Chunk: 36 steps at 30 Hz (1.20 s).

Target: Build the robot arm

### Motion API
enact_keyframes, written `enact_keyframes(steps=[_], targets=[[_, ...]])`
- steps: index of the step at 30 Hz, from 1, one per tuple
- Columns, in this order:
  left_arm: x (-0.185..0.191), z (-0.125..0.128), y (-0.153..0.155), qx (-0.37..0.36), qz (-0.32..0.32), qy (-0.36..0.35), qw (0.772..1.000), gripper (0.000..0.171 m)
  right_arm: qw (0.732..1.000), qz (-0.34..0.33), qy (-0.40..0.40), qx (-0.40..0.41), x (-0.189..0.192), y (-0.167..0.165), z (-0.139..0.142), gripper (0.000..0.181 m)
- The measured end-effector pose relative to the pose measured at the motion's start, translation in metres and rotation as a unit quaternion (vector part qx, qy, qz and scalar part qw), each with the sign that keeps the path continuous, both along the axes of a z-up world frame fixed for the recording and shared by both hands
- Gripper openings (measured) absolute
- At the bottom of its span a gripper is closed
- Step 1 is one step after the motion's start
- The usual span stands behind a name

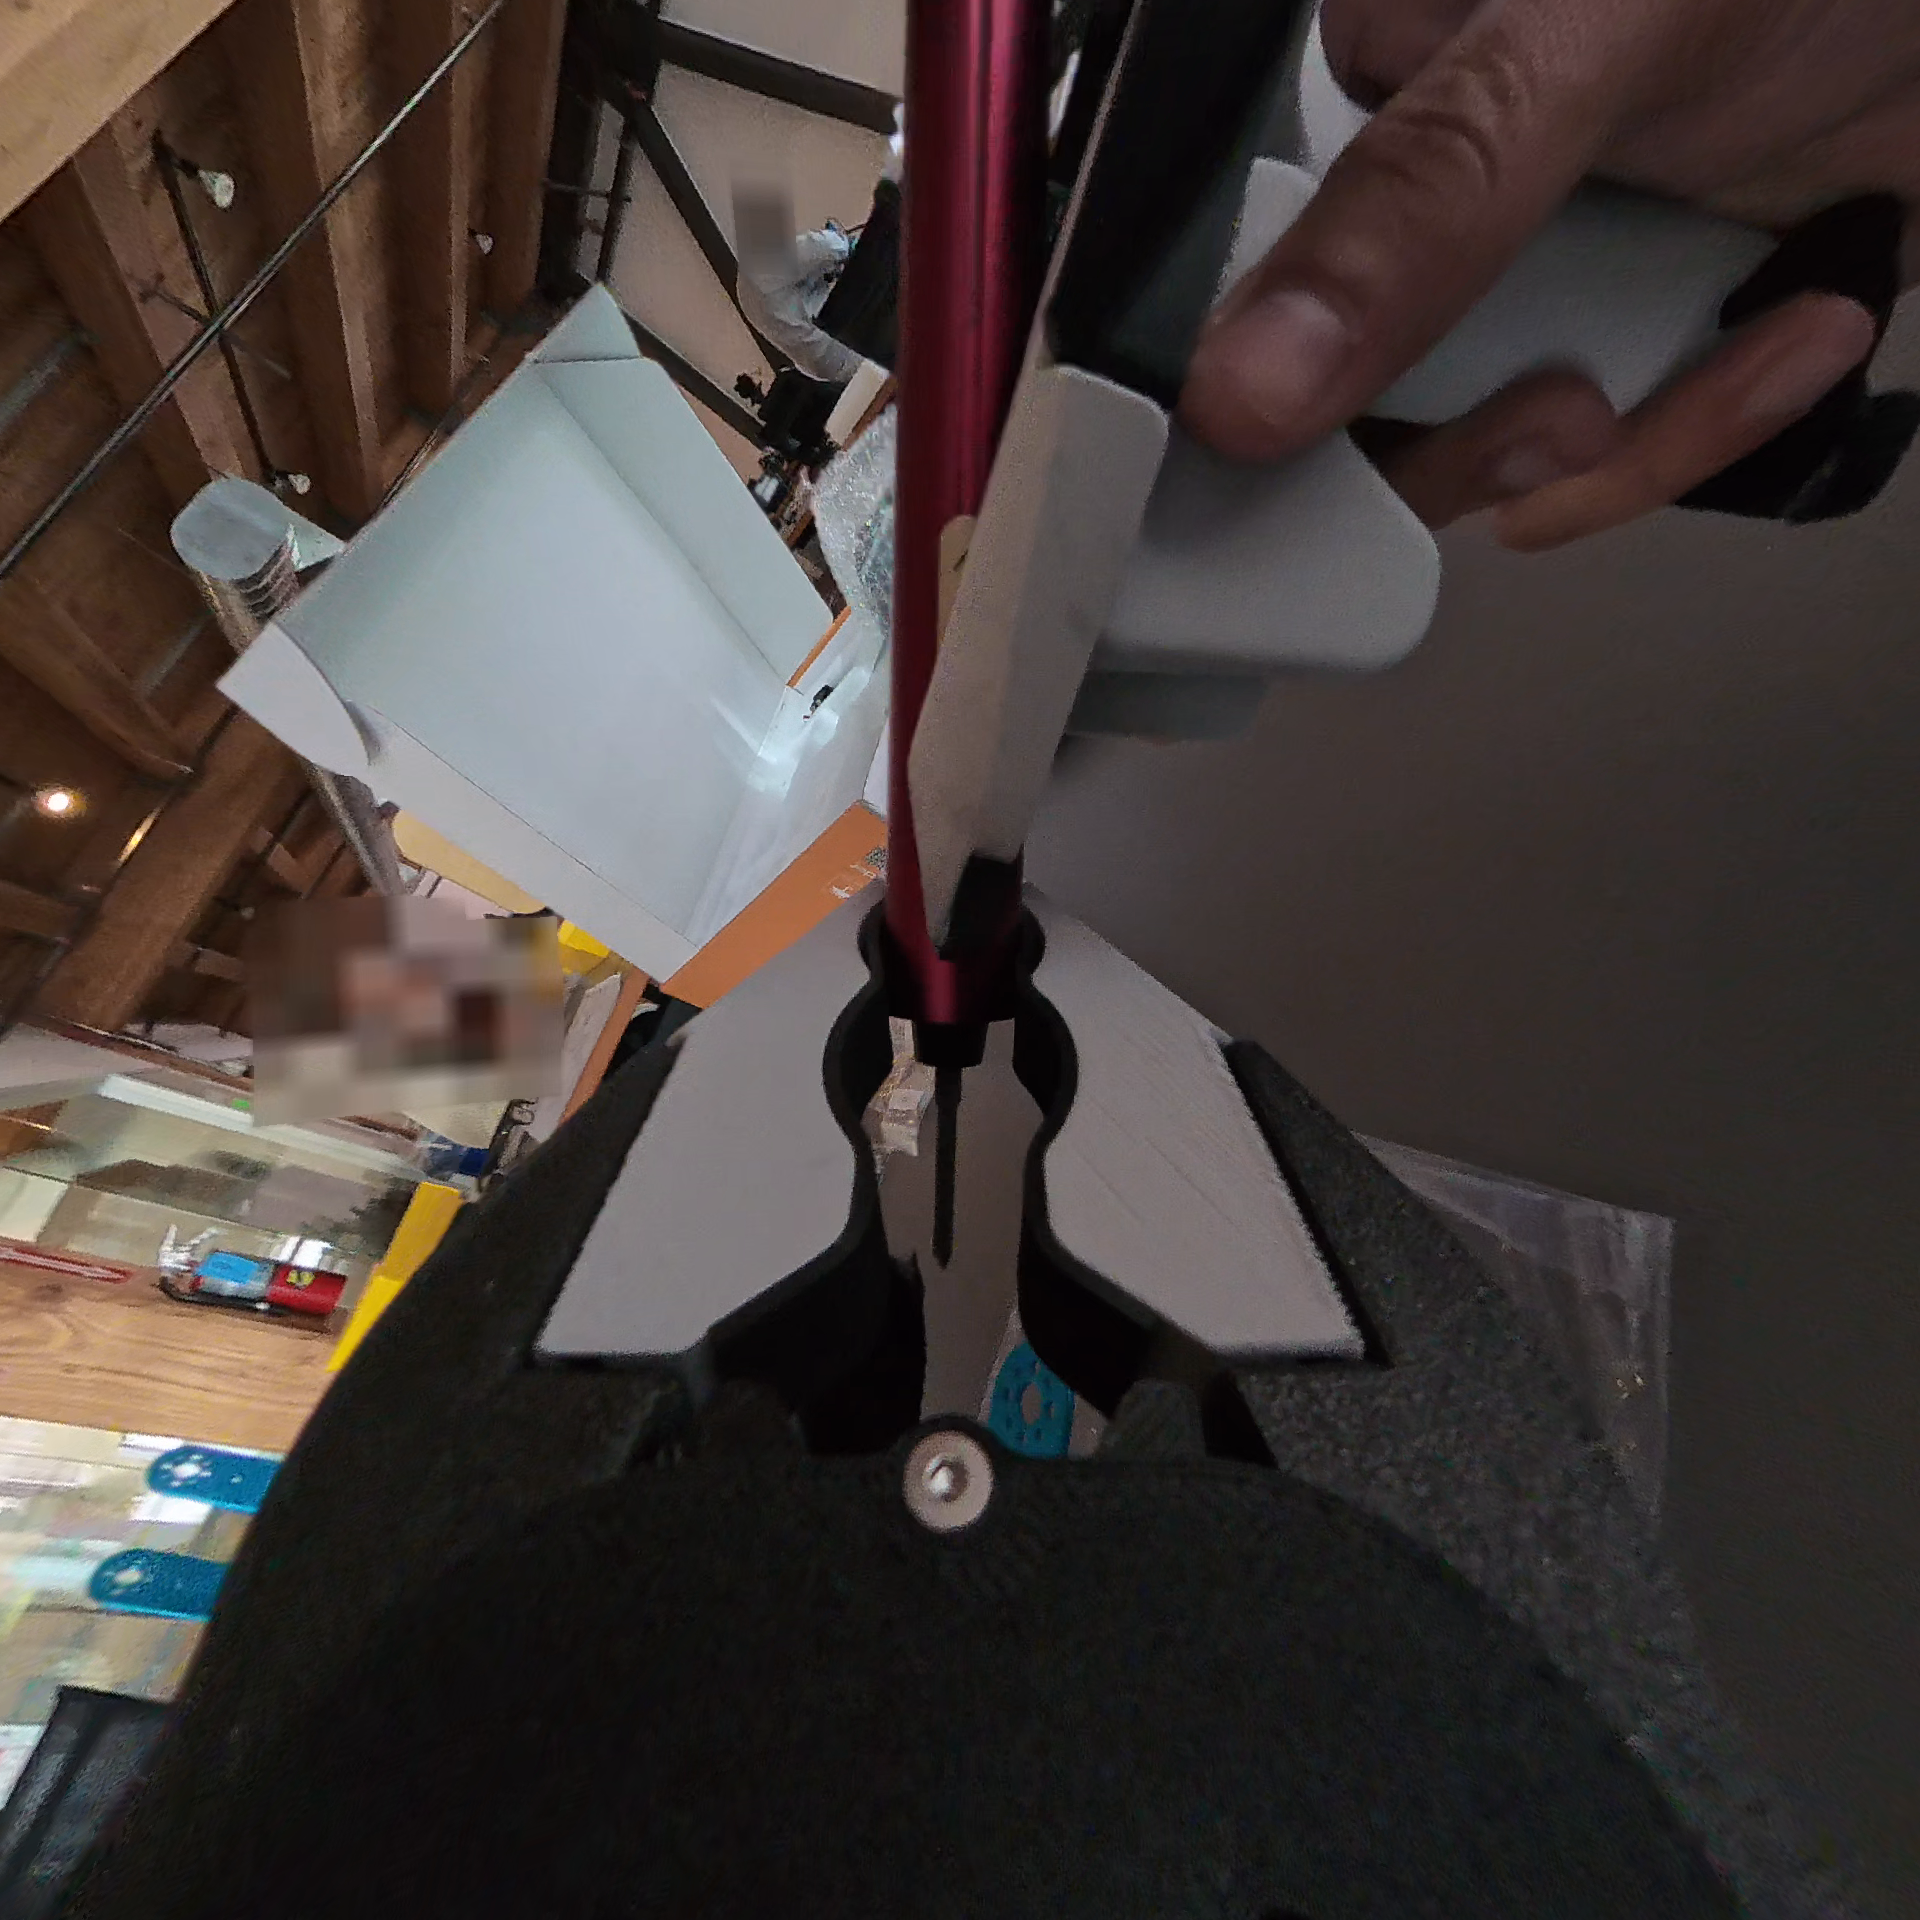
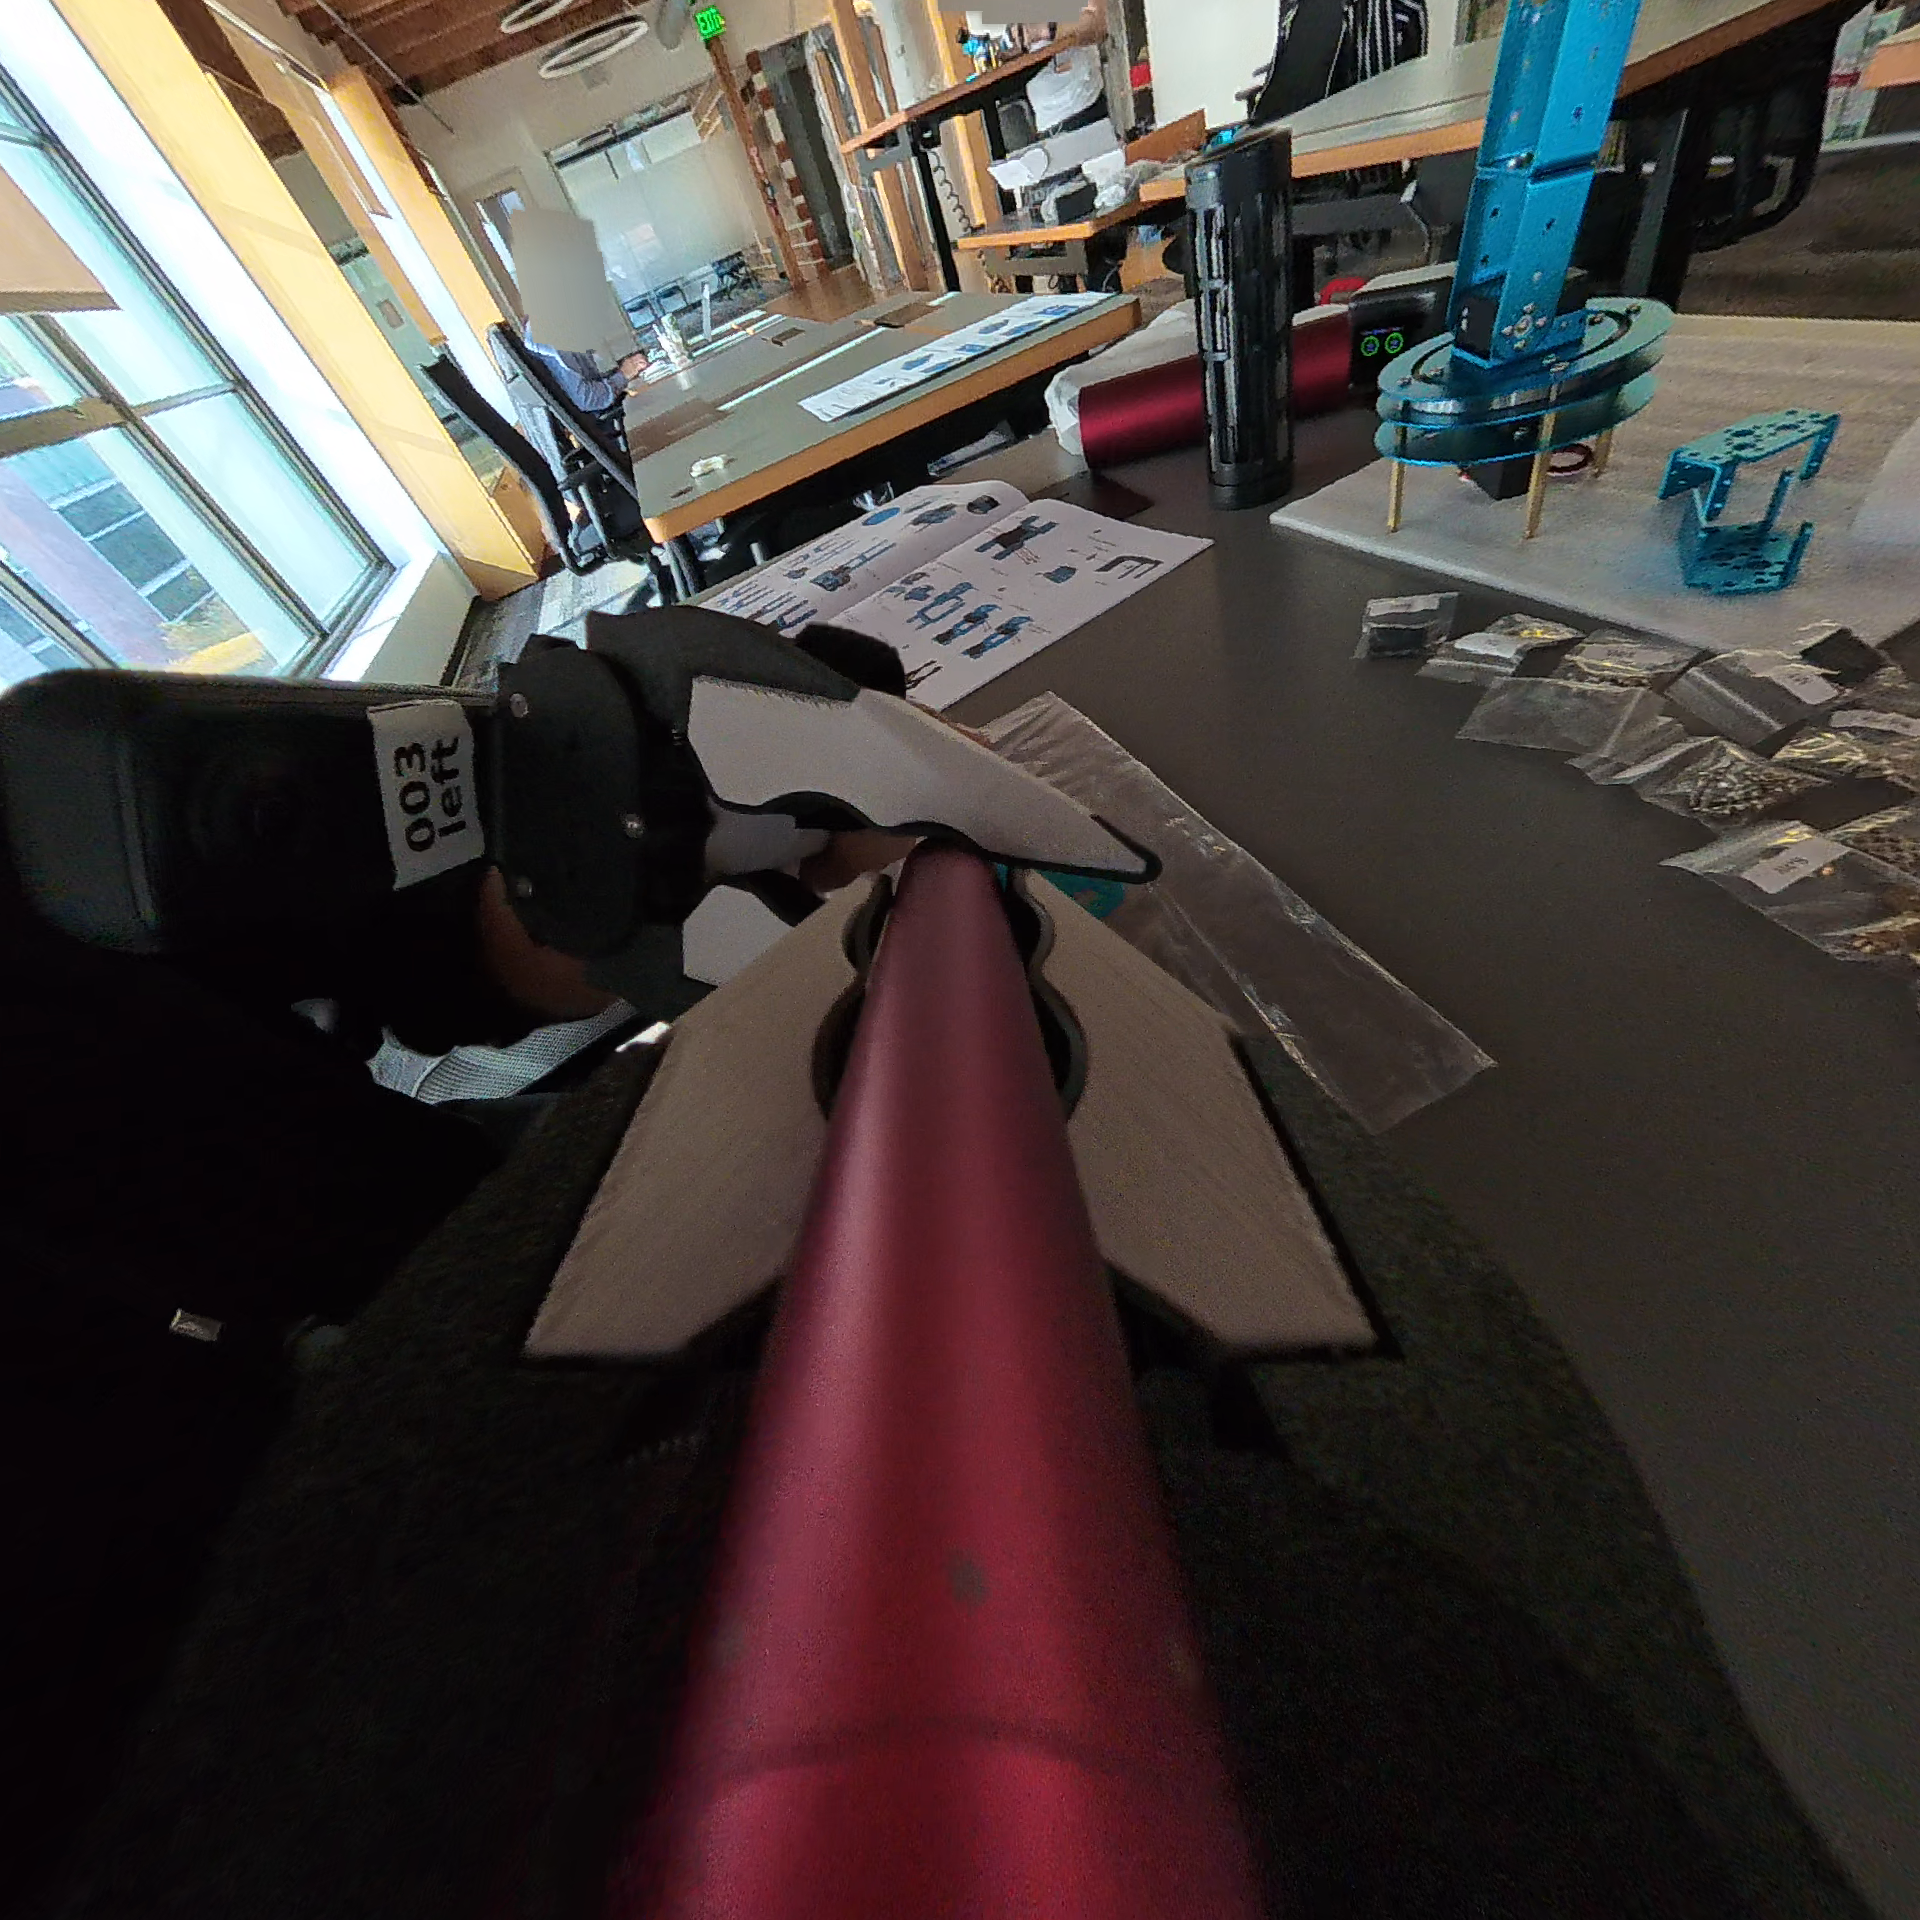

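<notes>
Left wrist view: my left hand-held gripper (image 1: 951, 956) shows a gap between its fingers. The bit end of the red screwdriver (image 1: 935, 520) pokes into that gap at the tips. I cannot tell whether the fingers pinch anything; a teal perforated part (image 1: 1029, 1403) shows near their base.

Right wrist view: my right hand-held gripper (image 2: 945, 904) is clamped on the screwdriver's handle, above the table (image 2: 1455, 935) and beside a clear plastic bag (image 2: 1299, 987).
</notes>
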<state>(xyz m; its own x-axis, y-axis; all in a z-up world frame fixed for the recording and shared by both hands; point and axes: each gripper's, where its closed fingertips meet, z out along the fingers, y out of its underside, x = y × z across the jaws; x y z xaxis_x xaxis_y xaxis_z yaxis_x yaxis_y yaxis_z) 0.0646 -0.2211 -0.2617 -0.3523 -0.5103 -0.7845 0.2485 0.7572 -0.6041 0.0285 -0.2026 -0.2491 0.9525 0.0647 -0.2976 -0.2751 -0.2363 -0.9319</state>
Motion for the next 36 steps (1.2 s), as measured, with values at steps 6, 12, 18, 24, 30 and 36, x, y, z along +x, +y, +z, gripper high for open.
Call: enact_keyframes(steps=[6, 12, 18, 24, 30, 36], targets=[[-0.004, -0.002, -0.002, -0.01, -0.005, -0.013, 1.0, 0.02, 1.0, -0.001, 0.006, 0.017, 0.0, -0.005, -0.002, 0.022], [-0.011, -0.003, -0.004, 0.016, -0.01, -0.047, 0.999, 0.02, 1.0, -0.005, -0.012, 0.018, -0.004, -0.007, -0.006, 0.023], [-0.005, -0.003, -0.001, 0.036, -0.004, -0.05, 0.998, 0.021, 0.998, -0.03, -0.036, 0.031, 0.002, -0.005, -0.007, 0.022], [-0.005, -0.004, 0.02, 0.019, 0.036, -0.028, 0.999, 0.028, 0.994, -0.072, -0.071, 0.046, 0.015, -0.016, -0.001, 0.025], [-0.045, 0.007, 0.09, -0.113, 0.072, 0.021, 0.991, 0.03, 0.985, -0.137, -0.095, 0.04, 0.032, -0.036, -0.009, 0.022], [-0.087, 0.003, 0.095, -0.245, 0.011, 0.125, 0.961, 0.03, 0.989, -0.108, -0.094, 0.025, 0.004, -0.028, -0.017, 0.023]])
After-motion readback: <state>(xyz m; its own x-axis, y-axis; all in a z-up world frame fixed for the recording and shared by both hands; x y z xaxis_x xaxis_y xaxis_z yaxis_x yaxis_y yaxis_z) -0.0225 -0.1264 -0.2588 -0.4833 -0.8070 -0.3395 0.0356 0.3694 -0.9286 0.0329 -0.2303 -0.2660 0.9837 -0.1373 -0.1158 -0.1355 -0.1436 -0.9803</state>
